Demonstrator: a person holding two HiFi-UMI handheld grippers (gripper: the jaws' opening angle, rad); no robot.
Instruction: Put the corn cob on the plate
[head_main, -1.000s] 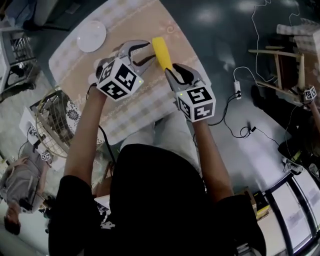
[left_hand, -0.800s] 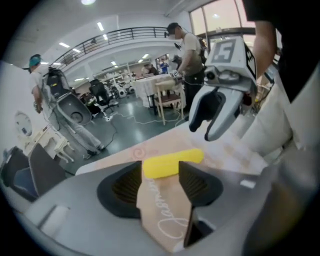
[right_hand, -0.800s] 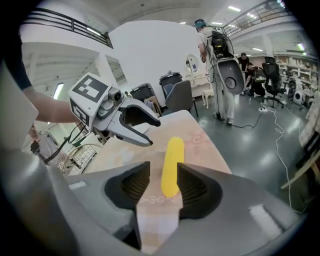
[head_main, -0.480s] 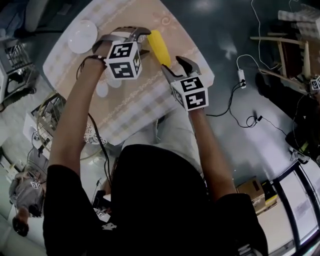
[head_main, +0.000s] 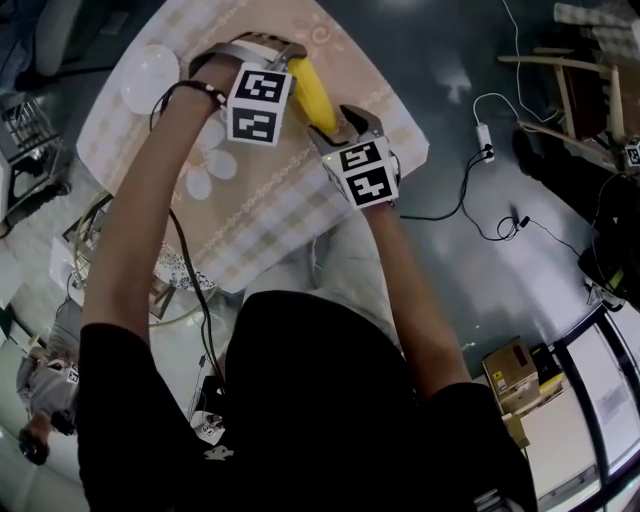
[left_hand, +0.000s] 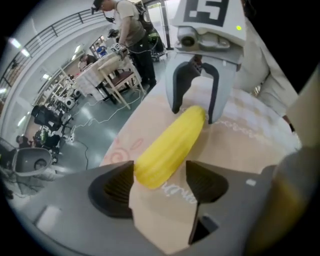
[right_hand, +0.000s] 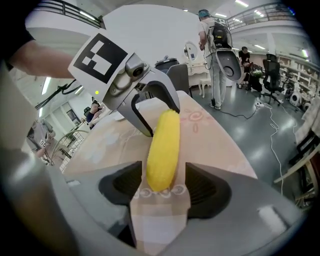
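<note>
The corn (head_main: 313, 95) lies on the table (head_main: 270, 215) at upper centre of the head view, with the plate (head_main: 150, 66) well apart at upper left. The left gripper (left_hand: 160, 182) has just been opening its jaws and they stand wide, one corn end between them unclamped. The right gripper (right_hand: 162, 187) has just been opening too, wide around the other end

Even overhead light, heavy fisheye bend at the rims

In the head view I see glare pooling on the glossy dark floor (head_main: 460, 40); the person's black shirt (head_main: 320, 400) swallows detail. Both gripper views darken at the corners; the left gripper's near grey tongs (left_hand: 160, 182) look soft, the smooth yellow corn cob (left_hand: 170, 145) sharp.
</note>
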